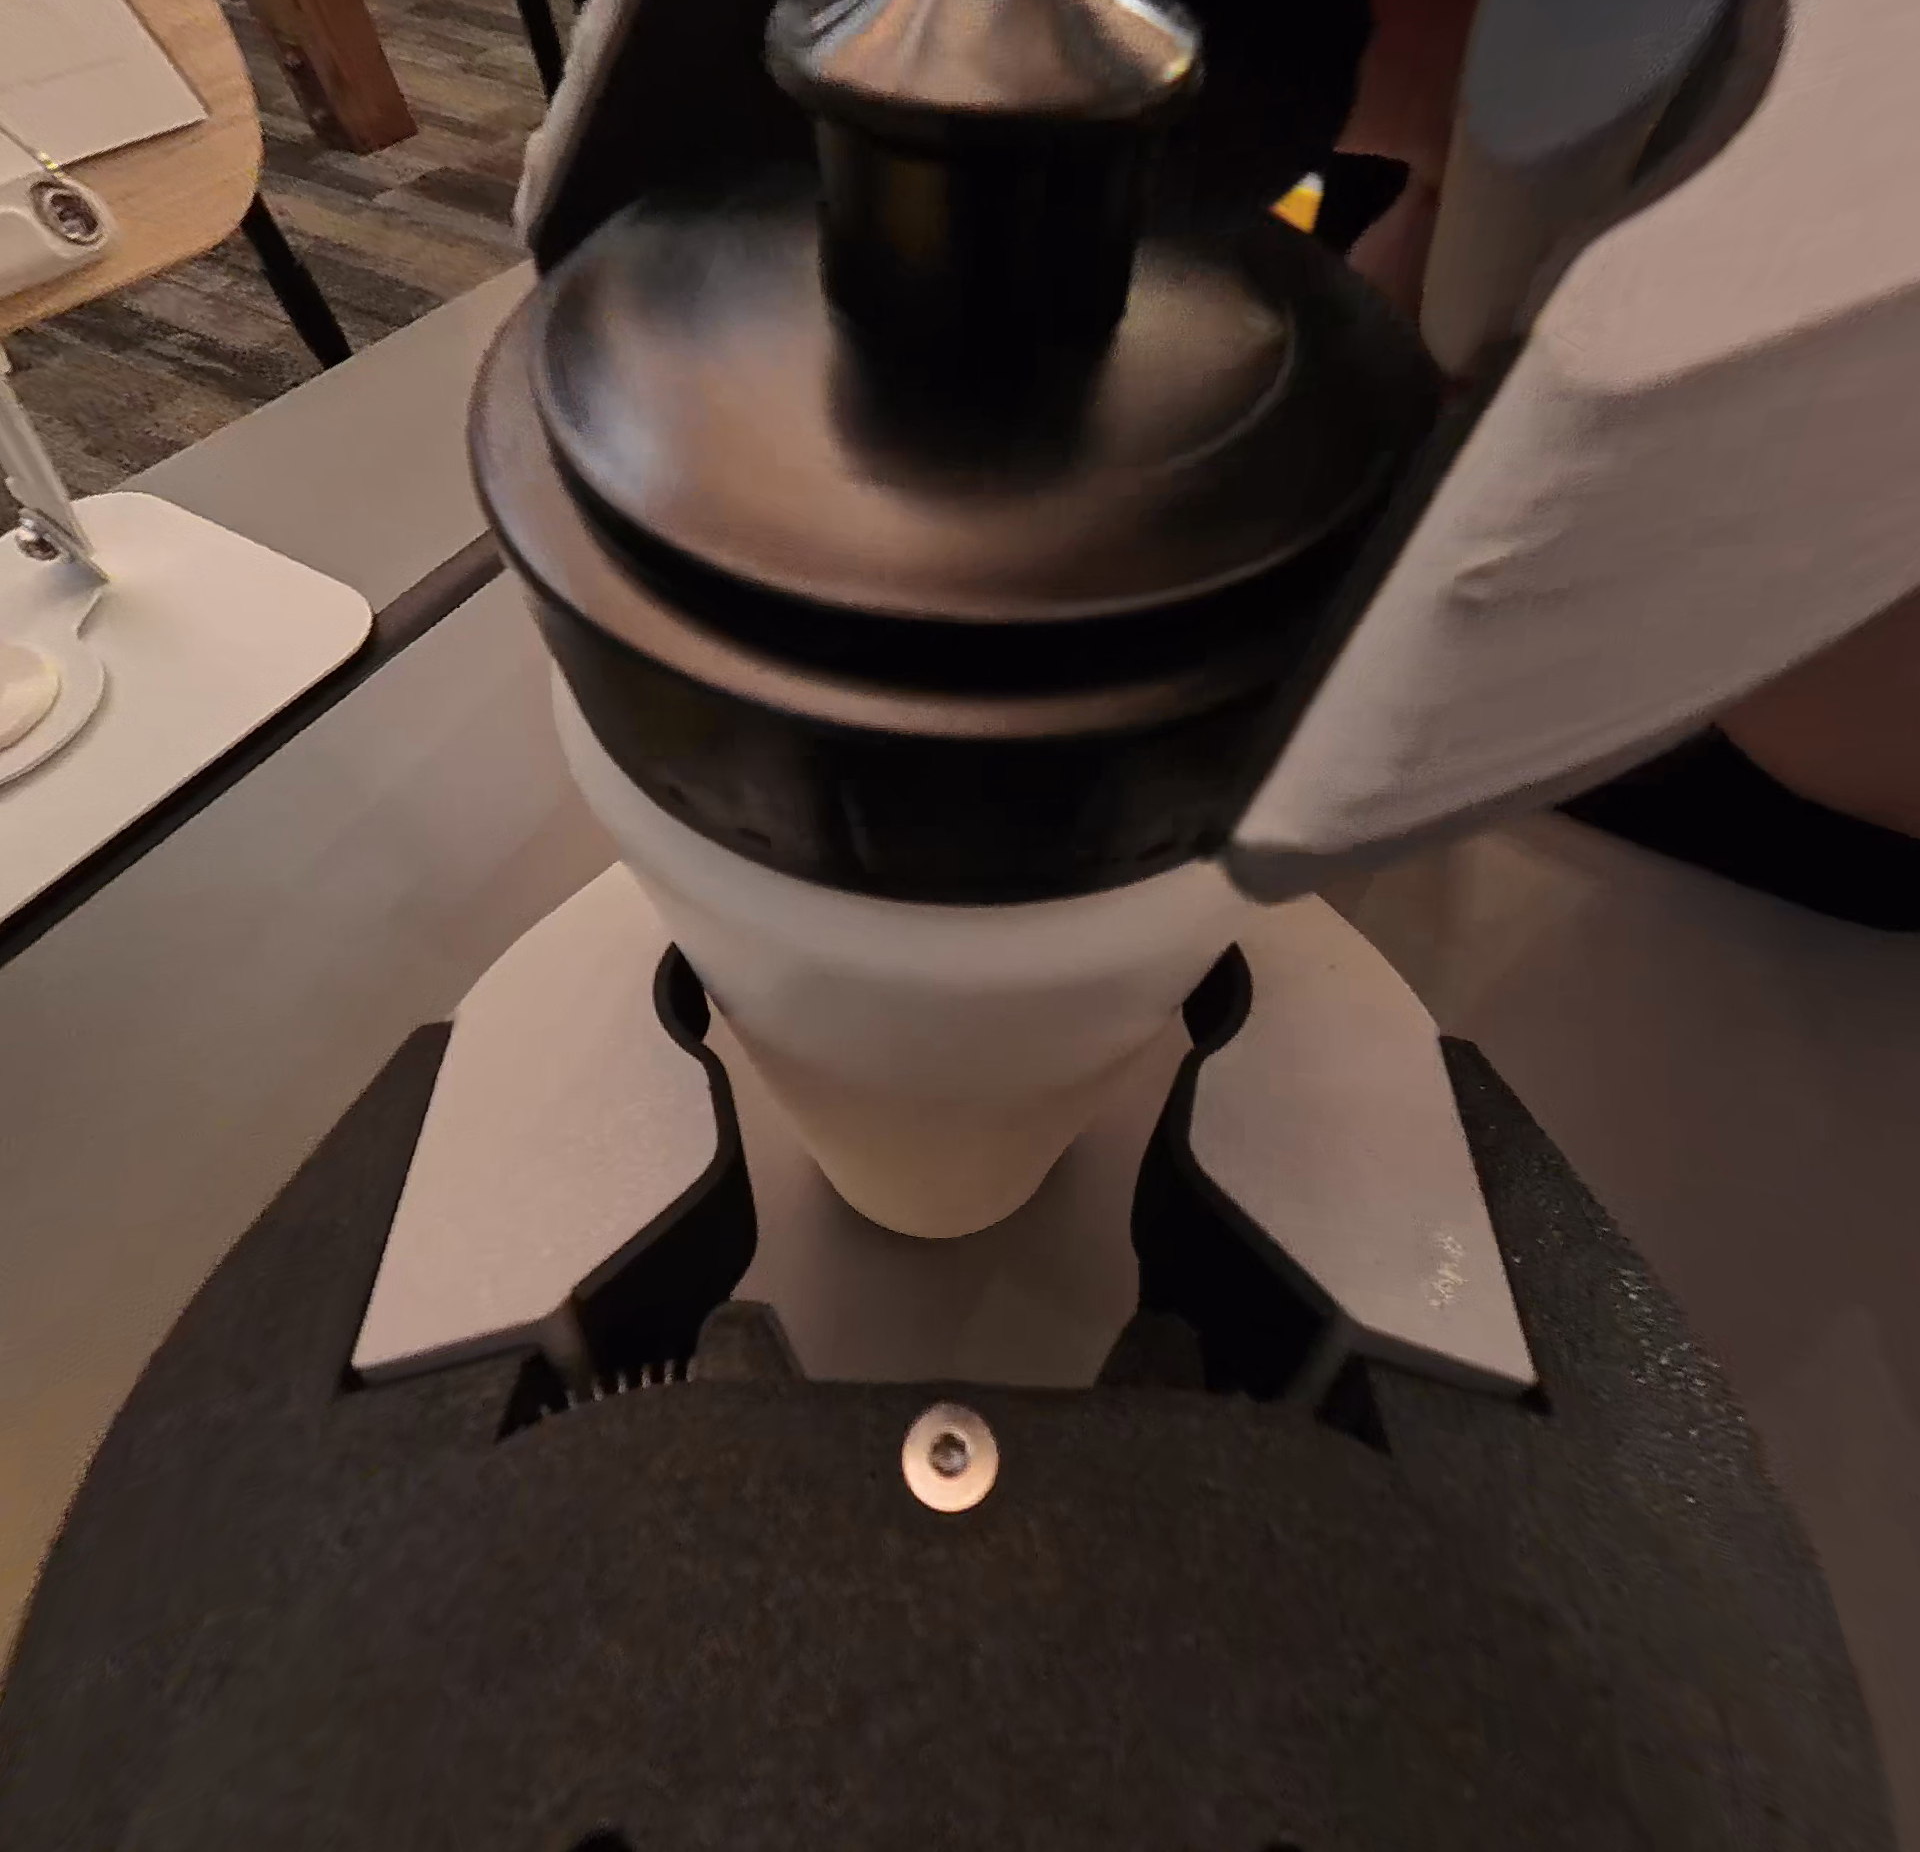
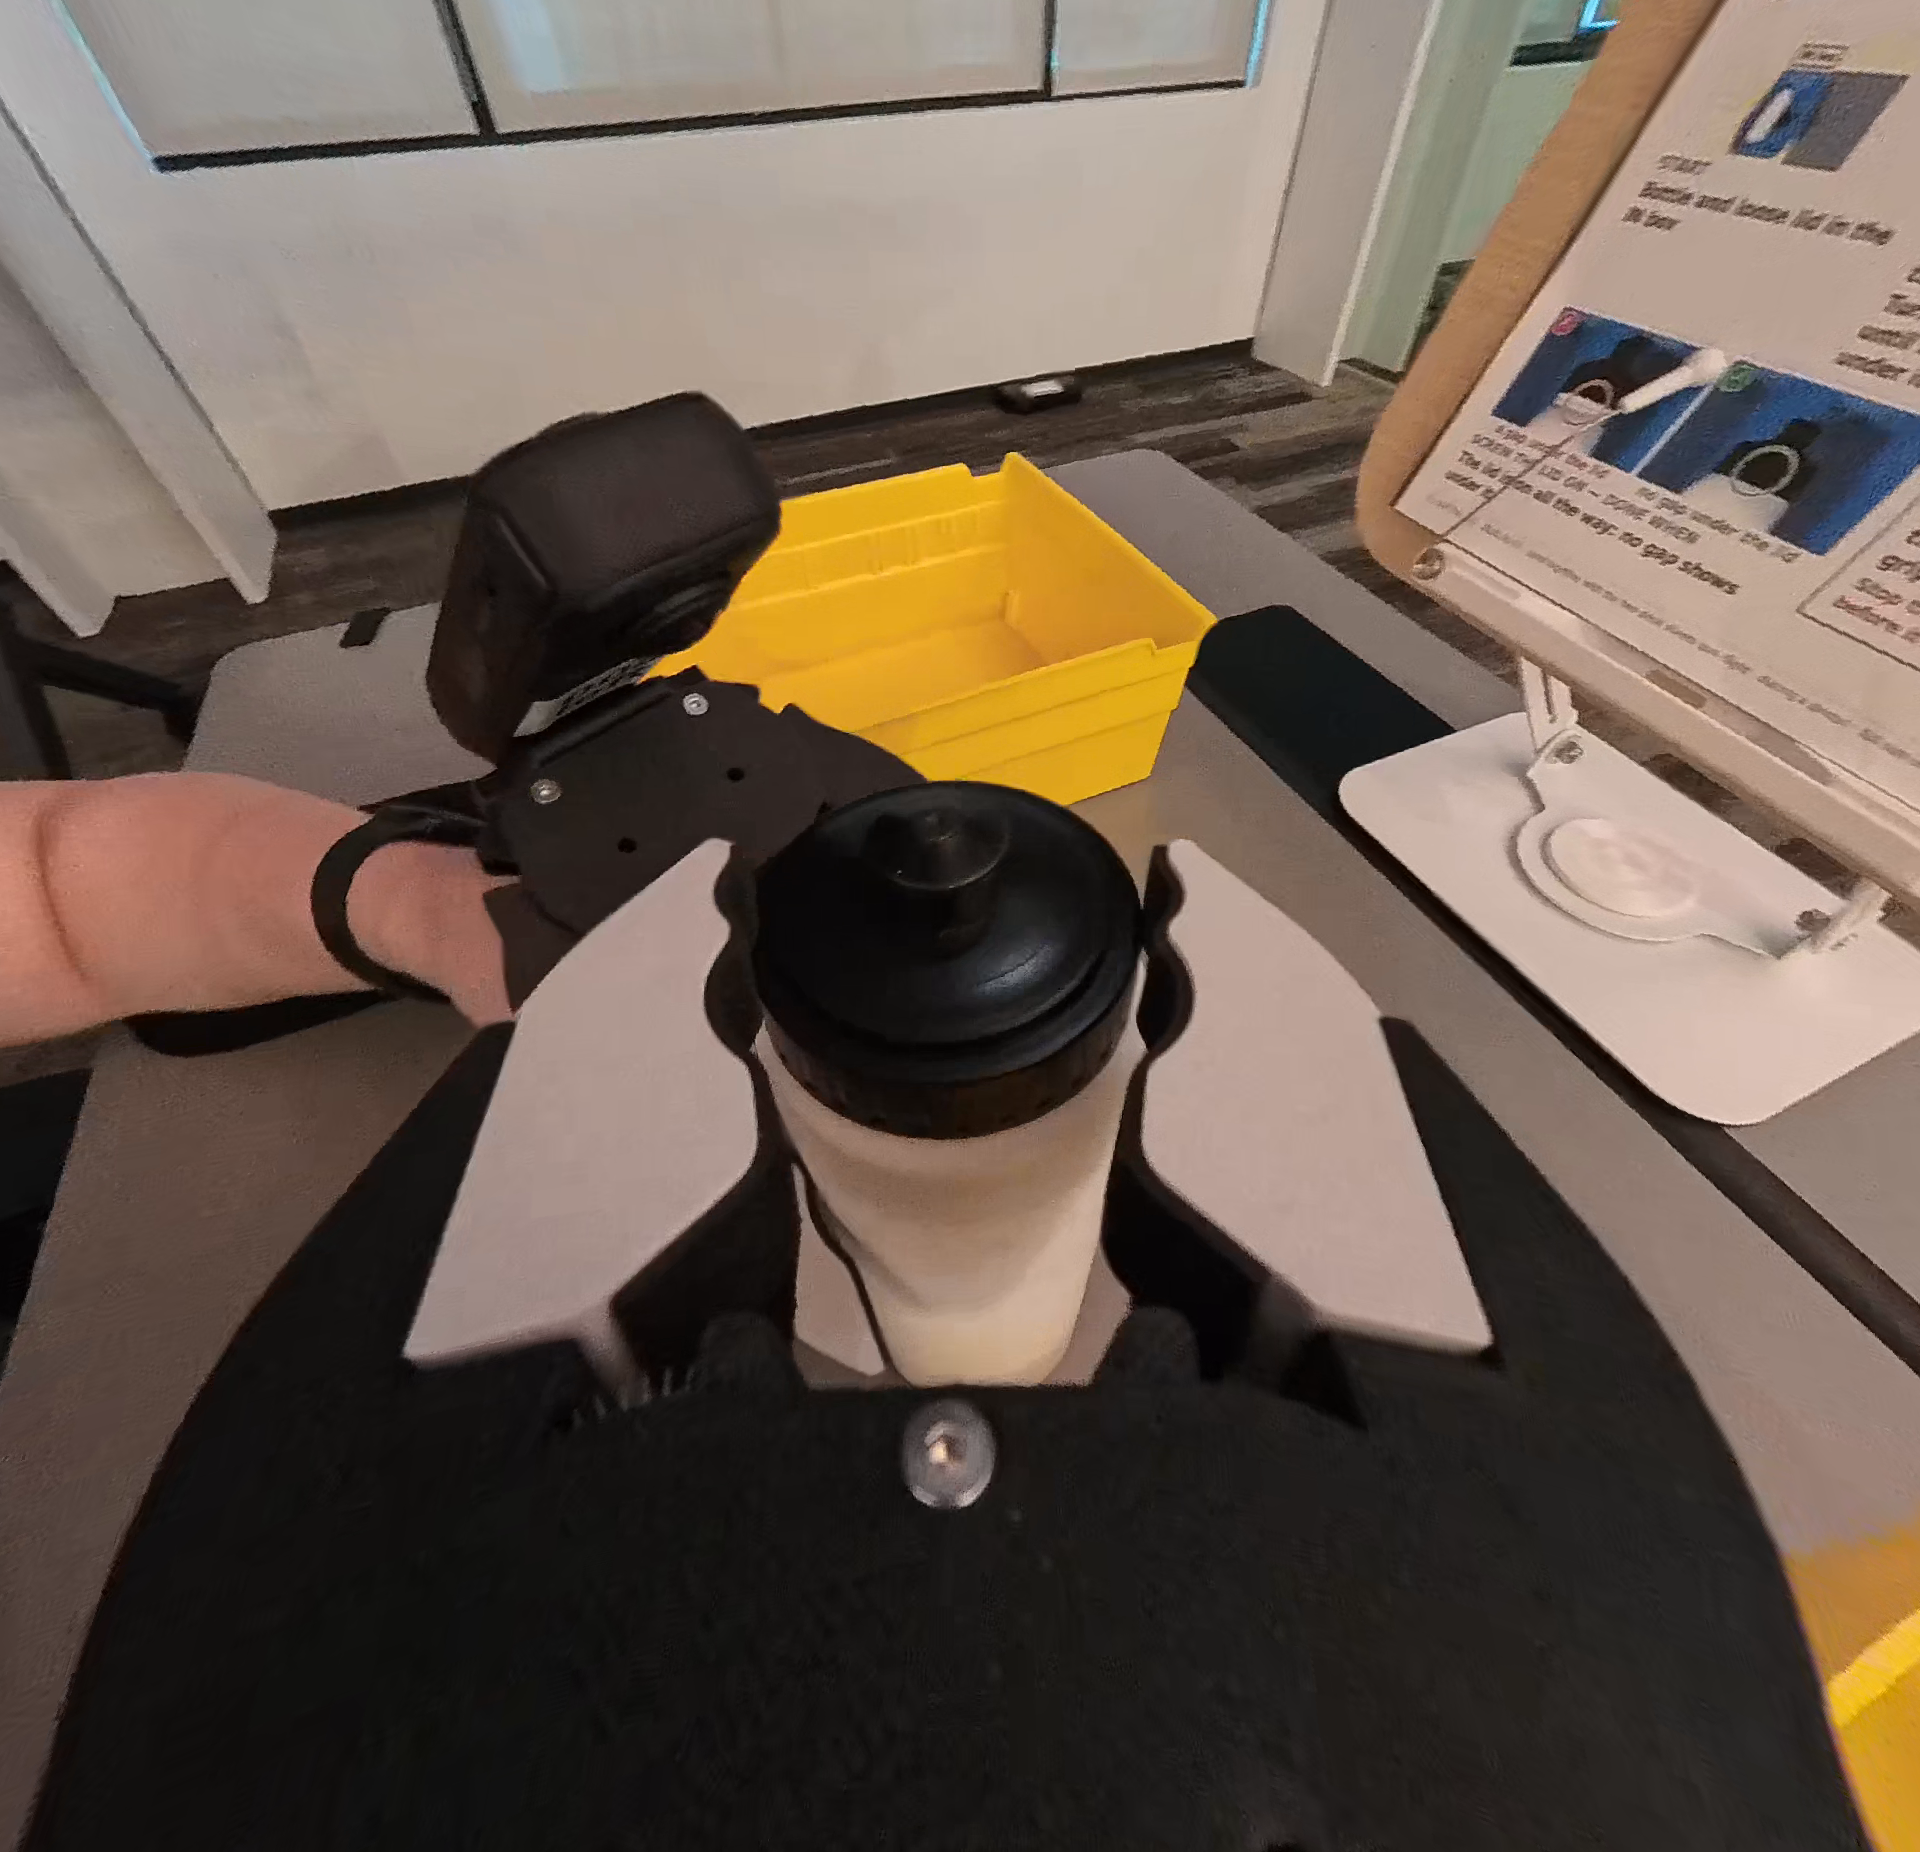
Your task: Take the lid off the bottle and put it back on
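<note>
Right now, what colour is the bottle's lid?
Black; the lid shows best in the right wrist view.

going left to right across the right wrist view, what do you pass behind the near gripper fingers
Person's hand → left hand-held gripper → black lid on the white bottle → white stand base under the instruction board. The yellow bin lies farther back, overlapping the middle ones.
</note>
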Motion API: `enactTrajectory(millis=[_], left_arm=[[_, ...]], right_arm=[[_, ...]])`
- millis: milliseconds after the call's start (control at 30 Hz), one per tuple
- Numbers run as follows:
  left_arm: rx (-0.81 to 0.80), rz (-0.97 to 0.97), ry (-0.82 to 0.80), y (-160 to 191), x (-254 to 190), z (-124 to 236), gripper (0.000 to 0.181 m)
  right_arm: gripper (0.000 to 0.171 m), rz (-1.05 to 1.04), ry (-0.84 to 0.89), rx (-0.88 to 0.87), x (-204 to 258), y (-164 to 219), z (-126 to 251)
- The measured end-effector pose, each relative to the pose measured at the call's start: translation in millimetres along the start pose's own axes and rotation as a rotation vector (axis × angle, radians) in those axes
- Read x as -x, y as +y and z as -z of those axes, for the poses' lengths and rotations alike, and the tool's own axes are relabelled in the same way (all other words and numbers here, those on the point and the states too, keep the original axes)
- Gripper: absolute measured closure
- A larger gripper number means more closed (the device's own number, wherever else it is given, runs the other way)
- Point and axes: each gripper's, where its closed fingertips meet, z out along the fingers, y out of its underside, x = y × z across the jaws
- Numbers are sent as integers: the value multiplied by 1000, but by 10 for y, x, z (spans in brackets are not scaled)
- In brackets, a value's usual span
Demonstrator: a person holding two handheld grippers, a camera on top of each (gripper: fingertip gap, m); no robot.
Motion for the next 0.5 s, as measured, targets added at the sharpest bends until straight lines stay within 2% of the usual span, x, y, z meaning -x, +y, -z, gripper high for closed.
enactTrajectory(millis=[100, 167, 367, 500], left_arm=[[7, 23, -35, 5, 37, 8, 89], [13, 22, -37, 10, 40, 13, 89], [13, 1, 23, 9, 9, 12, 89], [11, -7, 33, 9, 1, 12, 89]], right_arm=[[98, -20, 133, -32, -38, -20, -31], [98, -11, 163, -34, -41, -24, -33], [95, 40, -77, 47, 62, 28, 53], [101, 66, -88, 41, 45, 34, 67]])
